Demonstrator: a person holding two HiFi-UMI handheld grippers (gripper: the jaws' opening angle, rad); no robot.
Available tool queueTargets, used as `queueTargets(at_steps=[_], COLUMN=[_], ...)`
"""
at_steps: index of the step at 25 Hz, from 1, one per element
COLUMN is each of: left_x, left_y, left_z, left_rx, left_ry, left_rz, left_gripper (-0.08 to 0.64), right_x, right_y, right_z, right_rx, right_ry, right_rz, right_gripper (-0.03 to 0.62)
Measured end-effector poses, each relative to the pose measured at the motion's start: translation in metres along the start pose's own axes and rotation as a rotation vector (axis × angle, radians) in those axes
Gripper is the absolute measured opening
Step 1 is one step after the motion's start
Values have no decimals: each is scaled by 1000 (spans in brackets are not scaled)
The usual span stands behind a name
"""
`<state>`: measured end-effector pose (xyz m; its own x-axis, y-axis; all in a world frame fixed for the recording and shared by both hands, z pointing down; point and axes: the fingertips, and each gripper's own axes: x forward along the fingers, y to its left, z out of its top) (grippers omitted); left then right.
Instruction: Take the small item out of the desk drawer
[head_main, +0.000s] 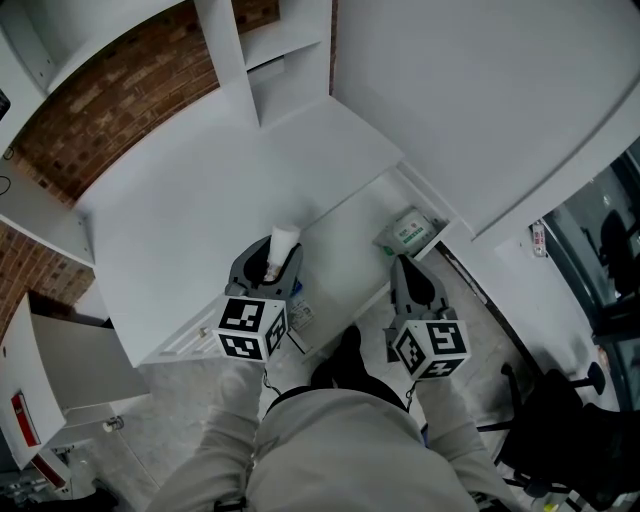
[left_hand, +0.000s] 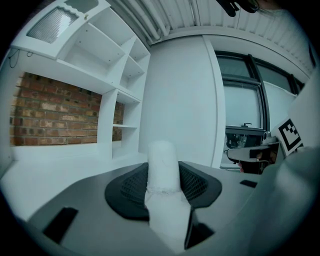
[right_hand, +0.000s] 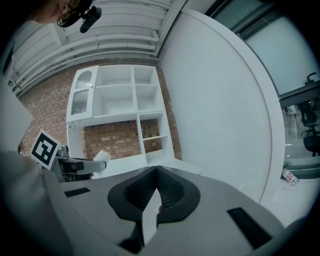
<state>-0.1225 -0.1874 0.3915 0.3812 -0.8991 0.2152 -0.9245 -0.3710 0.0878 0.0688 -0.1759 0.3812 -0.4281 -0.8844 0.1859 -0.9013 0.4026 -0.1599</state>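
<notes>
Small white cylinder, clamped between the jaws of the left gripper and projecting past their tips, above the table. Right gripper clenched on nothing. If the left jaws are slackened or tipped, the smooth cylinder may be dropped.

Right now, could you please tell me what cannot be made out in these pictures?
- White item: the jaws of the left gripper cover its lower end in the head view and the left gripper view.
- Green packet: its print is too small in the head view.
- Drawer: in the head view that gripper, the right gripper and the person's body cover the front of the desk; both gripper views look above it.
</notes>
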Motion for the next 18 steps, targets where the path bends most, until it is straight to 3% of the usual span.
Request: queueTargets(at_steps=[18], left_x=[-1], left_y=[8], left_z=[-4], left_rx=[-14], left_ry=[5], left_rz=[7], left_gripper=[189], right_x=[7], right_y=[3], right_z=[-2], right_rx=[9], right_ry=[5], right_rz=[7], right_gripper=[28])
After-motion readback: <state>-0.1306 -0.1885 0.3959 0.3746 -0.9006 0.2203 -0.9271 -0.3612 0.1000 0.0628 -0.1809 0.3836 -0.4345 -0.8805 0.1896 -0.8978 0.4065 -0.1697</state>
